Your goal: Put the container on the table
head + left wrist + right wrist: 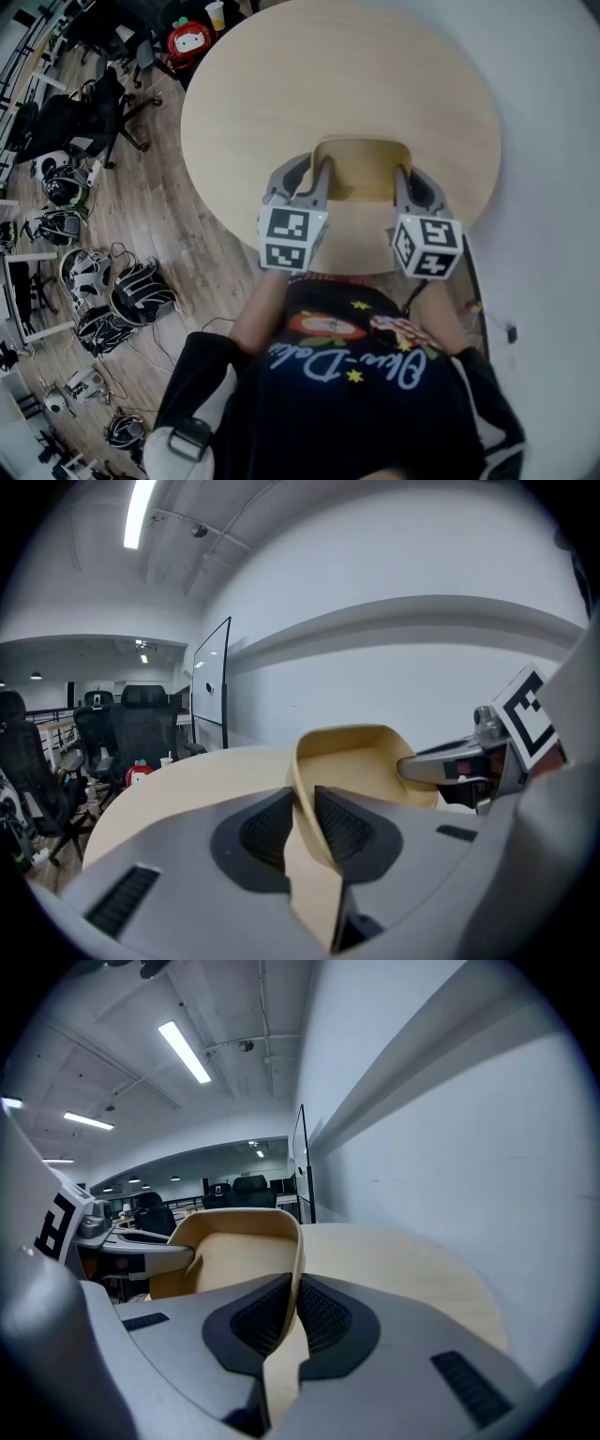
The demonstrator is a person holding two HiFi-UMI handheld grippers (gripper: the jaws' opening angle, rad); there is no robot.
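A light wooden container (361, 169) with rounded corners hangs between my two grippers over the near edge of the round table (281, 84). My left gripper (322, 171) is shut on the container's left wall (305, 808), dark ribbed pads on both sides of it. On the other side my right gripper (401, 176) is shut on the right wall (291, 1307). The container (352, 761) looks empty inside. From the right gripper view its open tray (230, 1251) shows with the left gripper beyond it.
The round light-wood table (187, 789) stands next to a white wall (544, 141). A red toy (187, 41) and a cup (216, 14) lie beyond its far edge. Black office chairs (84, 112) and headsets (131, 295) cover the wooden floor at left.
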